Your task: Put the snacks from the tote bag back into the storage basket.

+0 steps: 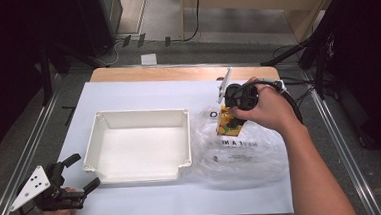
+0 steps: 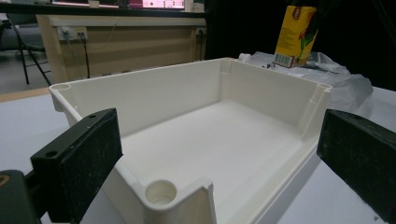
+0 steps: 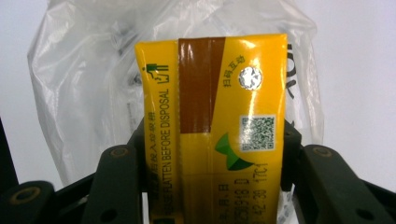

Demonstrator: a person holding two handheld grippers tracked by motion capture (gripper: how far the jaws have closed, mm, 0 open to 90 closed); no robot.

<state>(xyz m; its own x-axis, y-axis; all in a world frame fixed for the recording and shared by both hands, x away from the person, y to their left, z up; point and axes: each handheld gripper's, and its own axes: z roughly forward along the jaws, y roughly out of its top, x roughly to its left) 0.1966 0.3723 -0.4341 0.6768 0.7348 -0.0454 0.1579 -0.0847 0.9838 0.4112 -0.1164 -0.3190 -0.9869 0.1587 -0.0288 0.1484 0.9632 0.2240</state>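
A yellow drink carton sits between the jaws of my right gripper, which is shut on its sides. In the high view that gripper points down and holds the carton just above a crumpled clear plastic bag. From the left gripper view the carton hangs above the bag, beyond the bin. A white rectangular plastic bin stands at mid-table with nothing inside. My left gripper is open at the table's near left corner, its jaws aimed at the bin's near corner.
A white sheet covers the table; a strip of bare wood runs along its far edge. Metal rails flank the table on both sides. Cables lie on the floor beyond.
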